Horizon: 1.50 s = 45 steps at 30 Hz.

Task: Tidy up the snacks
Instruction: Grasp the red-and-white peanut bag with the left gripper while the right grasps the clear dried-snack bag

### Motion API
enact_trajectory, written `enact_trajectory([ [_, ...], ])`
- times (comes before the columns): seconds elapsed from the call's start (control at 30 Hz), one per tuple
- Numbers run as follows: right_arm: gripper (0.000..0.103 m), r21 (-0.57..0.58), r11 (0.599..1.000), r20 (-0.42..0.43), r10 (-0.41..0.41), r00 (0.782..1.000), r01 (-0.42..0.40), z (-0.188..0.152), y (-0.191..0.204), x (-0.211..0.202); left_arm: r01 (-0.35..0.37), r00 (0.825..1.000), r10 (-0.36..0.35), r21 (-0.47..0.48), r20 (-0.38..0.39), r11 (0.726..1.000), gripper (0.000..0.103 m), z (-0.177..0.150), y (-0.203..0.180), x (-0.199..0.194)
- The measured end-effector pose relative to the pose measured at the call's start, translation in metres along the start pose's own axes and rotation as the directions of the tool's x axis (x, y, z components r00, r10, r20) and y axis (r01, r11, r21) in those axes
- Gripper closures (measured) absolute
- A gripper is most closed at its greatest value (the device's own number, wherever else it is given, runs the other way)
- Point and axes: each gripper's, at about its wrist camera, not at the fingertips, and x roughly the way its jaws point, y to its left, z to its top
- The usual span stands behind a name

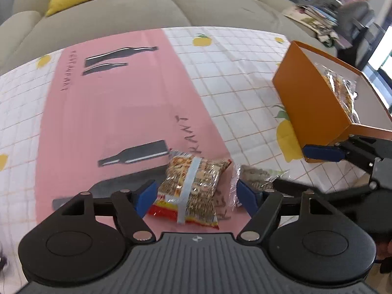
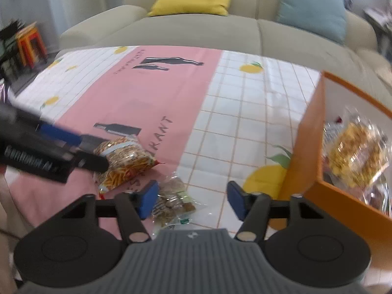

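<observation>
Snack packet [image 1: 189, 191] lies on the tablecloth's [image 1: 117, 112] pink strip near its front edge, between your spread left gripper [image 1: 193, 197] pads; centre, then close gently. Right gripper [image 2: 192, 199] gapes empty.

snack packs [image 1: 191, 186]: glossy crinkled clear plastic | box [image 1: 311, 105]: smooth matt orange card, white inside | surface cloth [image 1: 137, 112]: smooth, faint sheen | gripper [image 1: 193, 196]: matt black plastic, blue pads | sofa [image 1: 156, 7]: matt fabric
</observation>
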Motion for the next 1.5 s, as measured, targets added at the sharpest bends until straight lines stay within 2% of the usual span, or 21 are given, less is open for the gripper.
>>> enact_trajectory([
  [0.17,0.036,-0.067,0.997,0.007,0.025,1.000,-0.025,-0.005,0.012,0.005,0.029,0.999,-0.028,0.049,-0.034,0.998,0.016,0.004,0.003,0.022],
  [0.27,0.035,-0.091,0.996,0.004,0.003,1.000,-0.003,-0.009,0.014,0.012,0.034,0.998,-0.032,0.028,-0.051,0.999,0.016,0.002,0.009,0.031],
  [0.4,0.036,-0.070,0.997,-0.019,0.015,1.000,-0.016,-0.011,0.012,0.022,0.036,0.998,-0.036,-0.005,-0.042,0.999,0.016,-0.002,0.015,0.037],
  [0.5,0.036,-0.065,0.998,-0.023,0.013,1.000,-0.014,-0.013,0.013,0.027,0.029,0.998,-0.031,-0.037,-0.062,0.999,0.016,-0.005,0.019,0.045],
  [0.63,0.044,-0.062,0.998,-0.029,0.002,1.000,-0.003,-0.016,0.012,0.033,0.006,0.998,-0.009,-0.048,-0.060,0.999,0.022,-0.010,0.019,0.051],
  [0.83,0.044,-0.049,0.999,-0.015,0.008,1.000,-0.009,-0.019,0.010,0.036,-0.016,0.999,0.015,-0.034,-0.040,0.999,0.023,-0.011,0.016,0.051],
  [1.0,0.045,-0.053,0.999,-0.016,0.004,1.000,-0.004,-0.019,0.011,0.036,-0.055,0.998,0.055,0.001,-0.041,0.998,0.031,-0.013,0.006,0.053],
  [1.07,0.048,-0.055,0.999,-0.018,-0.003,1.000,0.002,-0.019,0.012,0.035,-0.054,0.998,0.054,-0.019,-0.039,0.998,0.038,-0.013,0.006,0.052],
  [1.27,0.051,0.044,0.999,-0.035,0.006,0.999,-0.005,-0.017,-0.001,0.031,-0.043,0.999,0.040,-0.111,-0.023,0.993,0.047,-0.014,0.011,0.043],
  [1.5,0.051,0.152,0.988,0.012,0.012,1.000,-0.014,-0.008,-0.016,0.009,-0.013,0.999,0.018,-0.164,0.029,0.986,0.048,-0.009,0.002,0.019],
])
